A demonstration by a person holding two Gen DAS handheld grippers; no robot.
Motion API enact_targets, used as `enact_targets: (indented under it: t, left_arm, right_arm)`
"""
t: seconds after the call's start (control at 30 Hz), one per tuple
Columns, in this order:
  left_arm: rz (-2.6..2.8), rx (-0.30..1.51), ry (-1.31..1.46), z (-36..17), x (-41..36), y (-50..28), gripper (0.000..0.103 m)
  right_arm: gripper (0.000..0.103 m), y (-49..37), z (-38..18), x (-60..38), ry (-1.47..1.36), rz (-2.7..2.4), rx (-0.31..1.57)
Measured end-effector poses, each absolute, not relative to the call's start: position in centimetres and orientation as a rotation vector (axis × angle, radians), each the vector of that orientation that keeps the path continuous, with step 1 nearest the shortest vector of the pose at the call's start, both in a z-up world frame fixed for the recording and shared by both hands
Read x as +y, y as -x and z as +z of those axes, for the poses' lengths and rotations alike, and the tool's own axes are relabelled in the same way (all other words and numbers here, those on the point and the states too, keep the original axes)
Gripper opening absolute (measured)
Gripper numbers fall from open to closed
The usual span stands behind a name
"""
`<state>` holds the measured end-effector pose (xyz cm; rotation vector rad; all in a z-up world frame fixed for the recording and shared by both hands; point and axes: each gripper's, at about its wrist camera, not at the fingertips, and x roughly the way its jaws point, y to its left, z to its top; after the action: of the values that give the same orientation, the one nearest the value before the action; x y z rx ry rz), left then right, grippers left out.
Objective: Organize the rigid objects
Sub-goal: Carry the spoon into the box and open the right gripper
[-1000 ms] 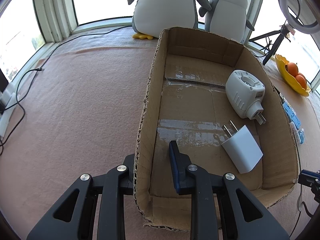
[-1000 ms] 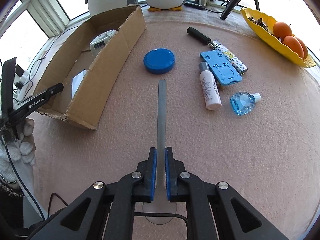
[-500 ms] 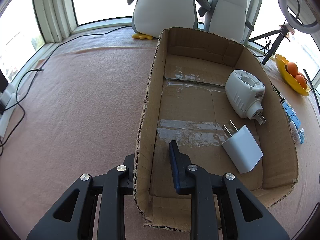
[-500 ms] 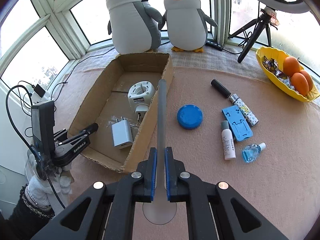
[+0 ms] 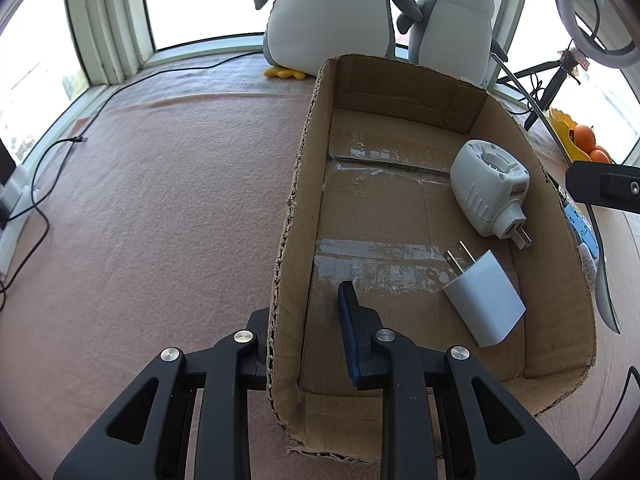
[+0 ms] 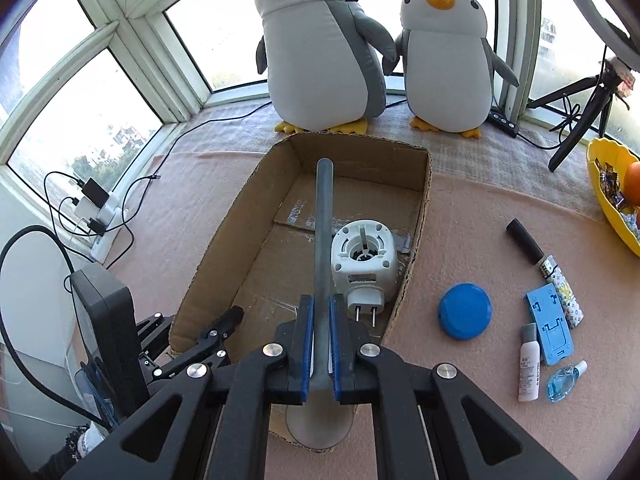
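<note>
- Right wrist view: the right hand-held gripper (image 6: 319,344) is clenched on a long grey metal shoehorn-like bar (image 6: 323,240); both blue pads press its flat shaft, and its rounded wide end shows below the jaws.
- The bar extends forward over the open brown cardboard box (image 6: 416,240), its tip above the far half of the box floor.
- Just right of the bar, inside the box, lies a white round plug-in device with two prongs (image 6: 365,264), prongs pointing toward the camera.
- Left wrist view: the left hand-held gripper (image 5: 304,320) grips the box's left wall near the front corner (image 5: 286,280), one finger outside and the blue-padded finger (image 5: 350,320) inside.
- A white rectangular wall charger (image 5: 482,300) lies flat on the box floor, close to the white round device (image 5: 488,188) but not touching it.
- On the pink felt surface (image 6: 480,420), right of the box: a blue round lid (image 6: 465,311), a blue flat phone stand (image 6: 550,328), a small white bottle (image 6: 529,362), a small clear blue bottle (image 6: 564,380) and a black-capped patterned tube (image 6: 538,256).
- Two grey-and-white plush penguins (image 6: 324,48) stand beyond the box by the window.
</note>
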<state>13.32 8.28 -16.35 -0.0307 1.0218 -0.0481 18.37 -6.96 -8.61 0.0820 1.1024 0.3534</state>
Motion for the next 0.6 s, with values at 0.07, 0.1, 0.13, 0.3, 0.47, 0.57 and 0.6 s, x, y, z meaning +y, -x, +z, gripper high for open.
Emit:
enact_targets:
  t: [0.07,0.1,0.13,0.3,0.47,0.57,0.6]
  left_arm:
    - [-0.048,1.022,0.031,-16.4,8.3,-13.3,0.022]
    - [-0.048,1.022,0.032,-16.4,8.3,-13.3,0.022]
    - [-0.048,1.022,0.032,-16.4,8.3,-13.3,0.022]
    - [-0.050,1.022,0.035,-16.4,8.1,-13.4,0.022]
    - [-0.050,1.022,0.035,-16.4,8.1,-13.4,0.022]
    - [-0.050,1.022,0.035,-16.4,8.1,-13.4,0.022]
    - [-0.049,1.022,0.036,-16.4,8.1,-13.4,0.022]
  right_arm:
    - [0.007,-18.8,-9.1,-6.4,-0.076,0.355,1.108]
    - [0.007,-19.0,-9.2,-6.3,-0.075,0.354,1.109]
    - [0.007,-19.1,-9.4,-6.1,-0.075,0.354,1.111]
    - [0.007,-19.7,-10.3,-5.6,-0.062,0.349,1.123]
    - [0.007,-19.9,-10.7,-5.4,-0.056,0.348,1.127]
    - [0.013,-19.9,-10.7,-5.4,-0.056,0.354,1.128]
    - [0.016,-19.9,-10.6,-5.4,-0.055,0.351,1.125]
